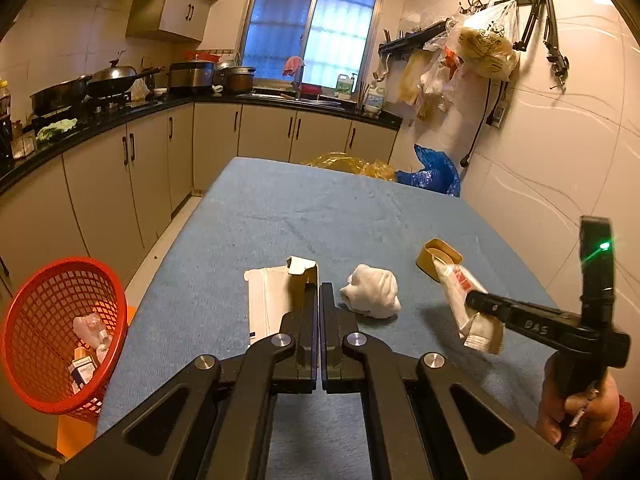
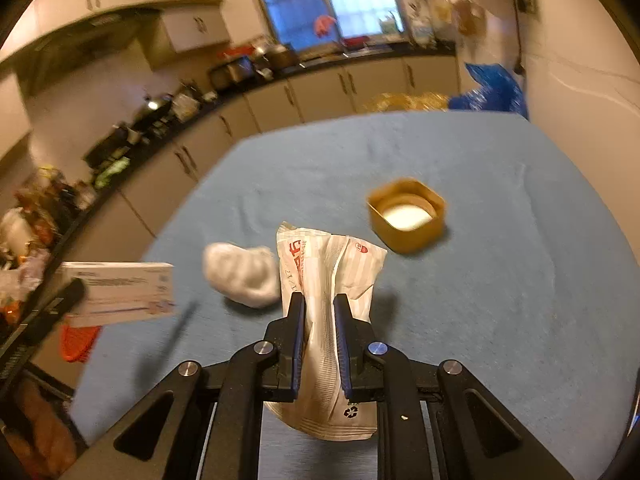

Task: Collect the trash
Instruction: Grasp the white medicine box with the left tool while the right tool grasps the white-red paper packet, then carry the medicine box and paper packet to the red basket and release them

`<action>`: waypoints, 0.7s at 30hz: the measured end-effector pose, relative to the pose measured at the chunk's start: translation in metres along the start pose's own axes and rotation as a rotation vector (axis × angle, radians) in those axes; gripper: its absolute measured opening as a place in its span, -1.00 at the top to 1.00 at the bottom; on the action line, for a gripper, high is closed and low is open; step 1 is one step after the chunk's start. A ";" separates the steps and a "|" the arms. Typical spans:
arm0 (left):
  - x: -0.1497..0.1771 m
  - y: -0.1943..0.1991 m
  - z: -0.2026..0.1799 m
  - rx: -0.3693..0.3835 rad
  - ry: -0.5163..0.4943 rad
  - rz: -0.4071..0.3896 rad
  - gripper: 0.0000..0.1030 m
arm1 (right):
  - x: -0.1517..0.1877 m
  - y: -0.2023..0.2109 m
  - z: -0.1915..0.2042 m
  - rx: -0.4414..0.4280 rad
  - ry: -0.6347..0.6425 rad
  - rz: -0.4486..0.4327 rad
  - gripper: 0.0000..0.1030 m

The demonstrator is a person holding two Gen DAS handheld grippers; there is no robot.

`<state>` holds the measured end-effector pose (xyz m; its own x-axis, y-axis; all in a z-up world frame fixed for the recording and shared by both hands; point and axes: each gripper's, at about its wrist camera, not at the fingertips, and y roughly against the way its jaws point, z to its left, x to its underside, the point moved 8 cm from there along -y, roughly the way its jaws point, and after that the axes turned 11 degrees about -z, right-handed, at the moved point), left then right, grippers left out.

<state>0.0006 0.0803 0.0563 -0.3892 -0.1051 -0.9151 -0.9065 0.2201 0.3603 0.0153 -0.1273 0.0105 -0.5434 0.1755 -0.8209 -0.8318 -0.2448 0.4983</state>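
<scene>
Both clamped and lifted off the table (image 1: 280, 216) for the basket (image 1: 60, 336): left gripper (image 1: 320, 292) pinching a carton (image 1: 272, 300), right gripper (image 2: 319, 304) a wrapper (image 2: 328, 272).

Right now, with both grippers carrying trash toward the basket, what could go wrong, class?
1. The left gripper pinches only an edge of the white carton, so it may swing or slip out.
2. The red basket sits off the table's left edge; a release too soon would miss it.
3. The limp wrapper in the right gripper could sag free.
</scene>
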 end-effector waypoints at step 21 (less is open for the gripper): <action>-0.012 0.010 -0.008 -0.039 -0.046 -0.036 0.99 | -0.012 0.016 0.040 -0.087 0.068 -0.053 0.70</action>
<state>-0.0045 0.0763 0.0724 -0.3489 -0.0672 -0.9347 -0.9259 0.1789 0.3328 0.0038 -0.0953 0.0396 -0.4878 0.1258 -0.8639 -0.8444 -0.3190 0.4303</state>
